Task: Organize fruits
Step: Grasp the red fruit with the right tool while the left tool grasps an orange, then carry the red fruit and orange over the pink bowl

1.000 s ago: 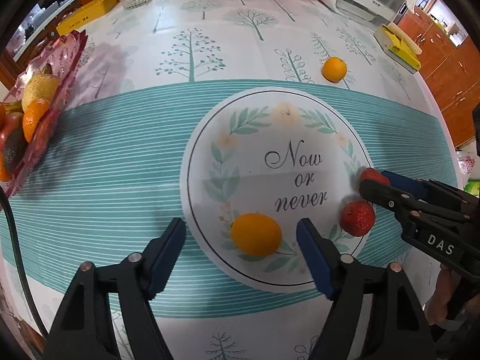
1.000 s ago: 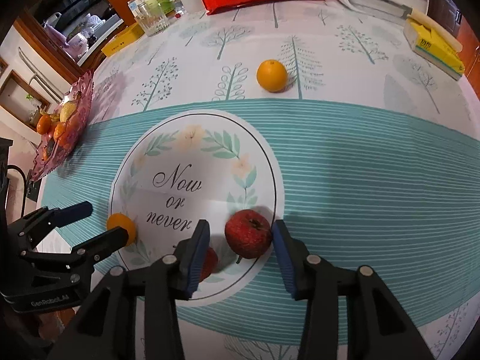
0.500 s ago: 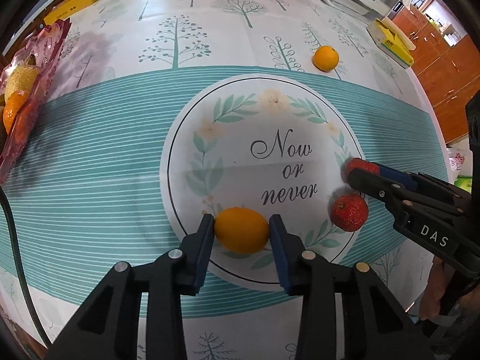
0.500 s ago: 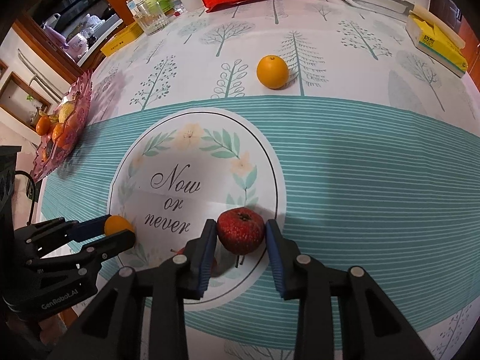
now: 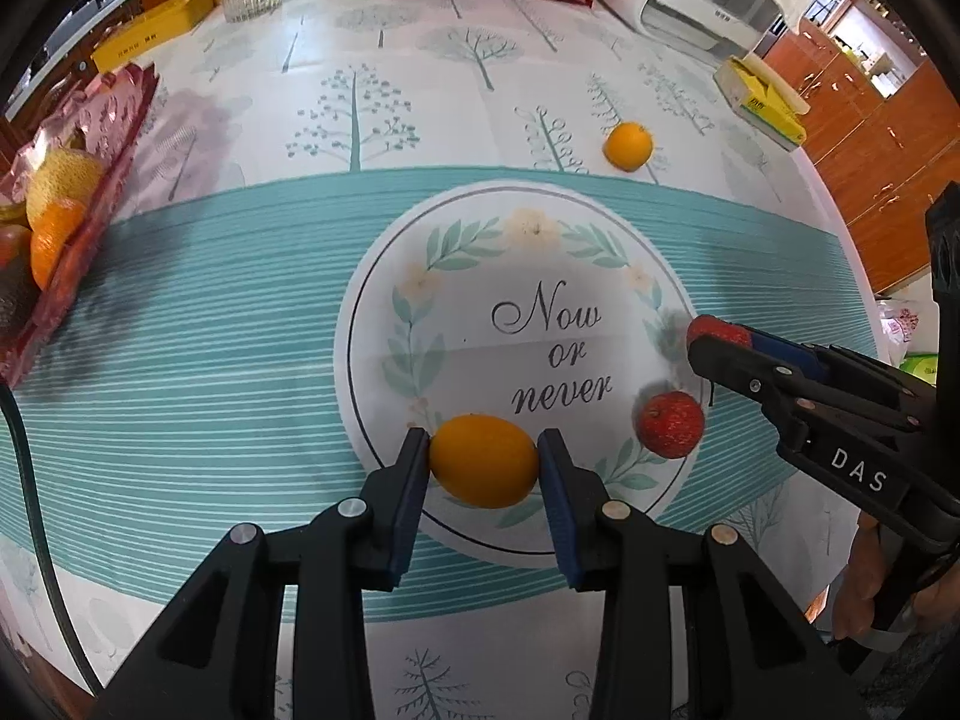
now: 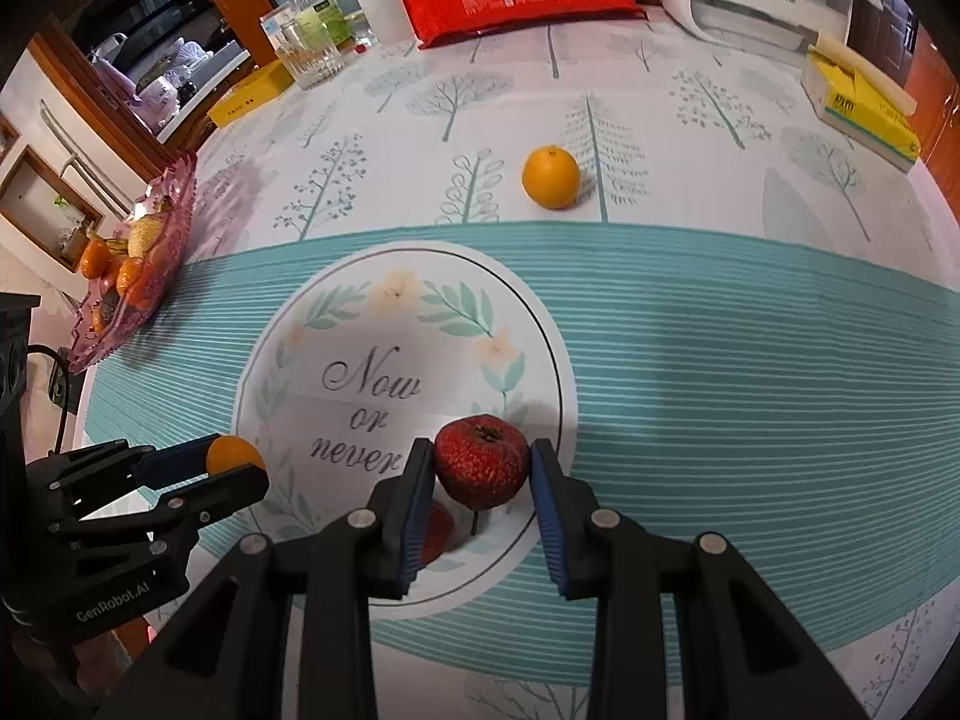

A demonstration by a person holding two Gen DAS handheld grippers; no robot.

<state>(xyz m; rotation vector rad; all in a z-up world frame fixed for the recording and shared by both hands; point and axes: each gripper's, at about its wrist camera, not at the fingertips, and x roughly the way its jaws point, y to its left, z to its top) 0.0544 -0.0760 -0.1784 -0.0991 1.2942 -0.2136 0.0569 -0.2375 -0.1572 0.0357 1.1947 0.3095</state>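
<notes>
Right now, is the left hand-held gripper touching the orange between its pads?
Touching. The left wrist view shows the left hand-held gripper with both blue pads pressed against the sides of the orange, with no gap.

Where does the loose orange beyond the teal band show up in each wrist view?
Left wrist: the loose orange sits upper right, on the white tree print just beyond the teal band.
Right wrist: the same orange sits above centre, just beyond the band.
Shared landmark: the "Now or never" circle, nearer the camera than the orange in both views.
</notes>
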